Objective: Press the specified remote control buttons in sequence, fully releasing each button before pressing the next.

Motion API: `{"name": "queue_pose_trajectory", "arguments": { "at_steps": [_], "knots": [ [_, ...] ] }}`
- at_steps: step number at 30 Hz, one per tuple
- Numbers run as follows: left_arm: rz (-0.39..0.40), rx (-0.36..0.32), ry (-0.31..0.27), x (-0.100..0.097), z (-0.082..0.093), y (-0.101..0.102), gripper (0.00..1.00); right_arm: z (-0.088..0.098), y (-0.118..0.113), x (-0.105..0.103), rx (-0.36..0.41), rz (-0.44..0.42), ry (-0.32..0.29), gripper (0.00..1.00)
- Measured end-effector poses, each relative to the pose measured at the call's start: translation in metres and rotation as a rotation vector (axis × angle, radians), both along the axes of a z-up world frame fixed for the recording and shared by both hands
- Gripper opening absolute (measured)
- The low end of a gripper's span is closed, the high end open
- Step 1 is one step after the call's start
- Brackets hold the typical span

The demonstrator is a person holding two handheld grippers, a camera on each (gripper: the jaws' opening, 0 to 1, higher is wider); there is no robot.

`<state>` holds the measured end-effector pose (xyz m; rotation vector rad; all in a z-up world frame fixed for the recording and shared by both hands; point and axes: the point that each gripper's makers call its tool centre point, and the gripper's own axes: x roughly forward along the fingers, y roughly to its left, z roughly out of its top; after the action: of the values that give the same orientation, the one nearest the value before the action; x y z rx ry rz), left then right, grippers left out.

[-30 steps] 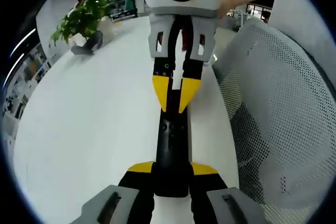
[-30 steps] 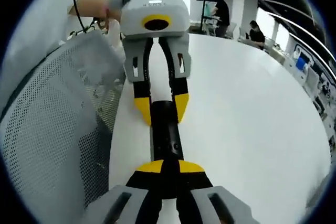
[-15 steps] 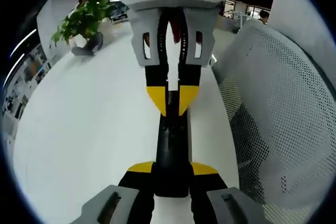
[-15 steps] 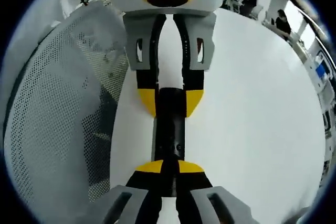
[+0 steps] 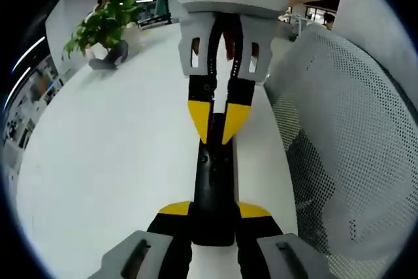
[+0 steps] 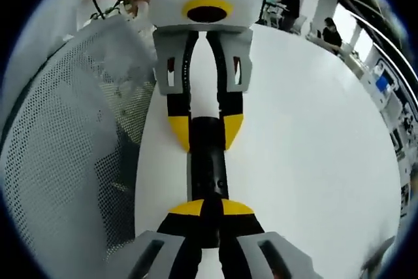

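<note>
Remote: a slim black remote control (image 5: 212,184) lies lengthwise along the edge of the white surface (image 5: 111,155), held from both ends.
Left claw (image 5: 213,217): pinches the remote's near end between its yellow tips.
Right claw (image 5: 219,122): seen head-on in the left gripper view, its tips nearly together, pointing down onto the remote's far end.
Right gripper view: the right claw (image 6: 204,210) looks closed over the remote (image 6: 208,168); the left claw (image 6: 206,132) straddles the far end.
Left gripper view extras: a potted plant (image 5: 104,24) at the far side.
Beside the surface: a grey mesh chair (image 6: 65,155).
</note>
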<state>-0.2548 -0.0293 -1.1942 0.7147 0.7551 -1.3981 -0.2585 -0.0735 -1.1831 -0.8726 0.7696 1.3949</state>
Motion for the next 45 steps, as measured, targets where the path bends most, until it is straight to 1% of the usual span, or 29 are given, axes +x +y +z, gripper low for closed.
{"name": "queue_pose_trajectory", "arguments": {
  "at_steps": [2,6,7,8,9,10,11,12,14,16,17,18,19,21,22,23,25,26,29,32,34,35,36,39,41,45],
  "knots": [
    [-0.001,0.0,0.0,0.0,0.0,0.0,0.24,-0.0001,0.0013,-0.0005,-0.01,0.036,-0.011,0.04],
    [-0.007,0.0,0.0,-0.0002,0.0,-0.0001,0.24,-0.0008,0.0018,-0.001,-0.044,0.148,-0.033,0.04],
    [-0.007,0.0,0.0,-0.0002,0.0001,-0.0001,0.24,-0.001,0.0018,-0.0013,-0.05,0.155,-0.033,0.03],
    [-0.009,0.0,0.001,-0.0003,0.0001,-0.0002,0.24,-0.001,0.0031,-0.0007,-0.056,0.141,-0.022,0.03],
    [-0.009,0.001,0.001,-0.0003,0.0001,-0.0002,0.24,-0.0018,0.002,-0.0007,-0.071,0.101,0.015,0.03],
    [-0.01,0.001,0.001,-0.0002,0.0001,-0.0002,0.24,-0.002,0.0018,-0.0006,-0.082,0.064,0.038,0.03],
    [-0.01,0.001,0.0,-0.0003,0.0001,-0.0002,0.24,-0.0023,0.003,0.001,-0.096,0.081,0.032,0.03],
    [-0.01,0.001,0.0,-0.0003,0.0001,-0.0002,0.24,-0.0026,0.0038,0.0015,-0.118,0.08,0.036,0.03],
    [-0.011,0.001,0.001,-0.0004,0.0001,-0.0002,0.24,-0.003,0.0027,0.001,-0.144,0.017,0.072,0.03],
    [-0.01,0.001,0.001,-0.0005,0.0001,-0.0002,0.24,-0.0032,0.0029,0.0023,-0.131,-0.051,0.098,0.03],
    [-0.01,0.002,0.001,-0.0006,0.0001,-0.0002,0.24,-0.0031,0.0027,0.0025,-0.124,-0.052,0.093,0.03],
    [-0.01,0.003,0.001,-0.0007,0.0001,-0.0003,0.24,-0.0026,0.0026,0.0023,-0.104,-0.083,0.1,0.03],
    [-0.011,0.004,0.0,-0.0007,0.0002,-0.0003,0.24,-0.0026,0.0017,0.0023,-0.094,-0.089,0.098,0.03],
    [-0.012,0.006,0.0,-0.0006,0.0001,-0.0003,0.24,-0.0016,0.0028,0.0026,-0.047,-0.121,0.097,0.03],
    [-0.011,0.006,0.001,-0.0006,0.0001,-0.0002,0.24,-0.0011,0.0029,0.0025,-0.023,-0.109,0.077,0.03],
    [-0.009,0.006,0.001,-0.0006,0.0,-0.0002,0.24,-0.0004,0.0032,0.0021,0.021,-0.103,0.041,0.03],
    [0.0,0.004,0.005,-0.0004,0.0001,-0.0002,0.24,0.0004,0.0026,0.0014,0.079,-0.133,0.001,0.03],
    [0.007,0.004,0.009,-0.0004,0.0001,-0.0001,0.24,0.0005,0.0025,0.0013,0.095,-0.149,-0.007,0.03],
    [0.01,0.017,0.006,-0.0004,0.0003,-0.001,0.24,0.0003,0.0033,0.0002,0.104,-0.167,-0.015,0.02],
    [0.0,0.034,0.005,-0.0003,0.0,-0.001,0.24,0.0004,0.0046,-0.0004,0.102,-0.149,-0.033,0.02],
    [-0.013,0.05,0.005,-0.0005,0.0001,-0.0008,0.24,0.0003,0.0069,-0.0012,0.091,-0.086,-0.069,0.01],
    [-0.013,0.052,0.005,-0.0006,0.0001,-0.0008,0.24,0.0,0.0078,-0.0023,0.087,-0.072,-0.08,0.01],
    [-0.013,0.053,0.005,-0.0008,0.0001,-0.0005,0.24,-0.0002,0.0078,-0.0026,0.062,-0.028,-0.107,0.01],
    [-0.008,0.046,0.007,-0.001,0.0001,-0.0001,0.24,-0.0008,0.0094,-0.0029,0.034,-0.037,-0.1,0.0],
    [-0.008,0.043,0.007,-0.0011,0.0003,0.0,0.24,-0.001,0.0095,-0.0015,0.013,-0.045,-0.082,0.0],
    [-0.014,0.042,0.006,-0.0013,0.0006,-0.0001,0.24,-0.0016,0.0088,-0.0002,0.001,-0.119,-0.005,0.0]
  ]
}}
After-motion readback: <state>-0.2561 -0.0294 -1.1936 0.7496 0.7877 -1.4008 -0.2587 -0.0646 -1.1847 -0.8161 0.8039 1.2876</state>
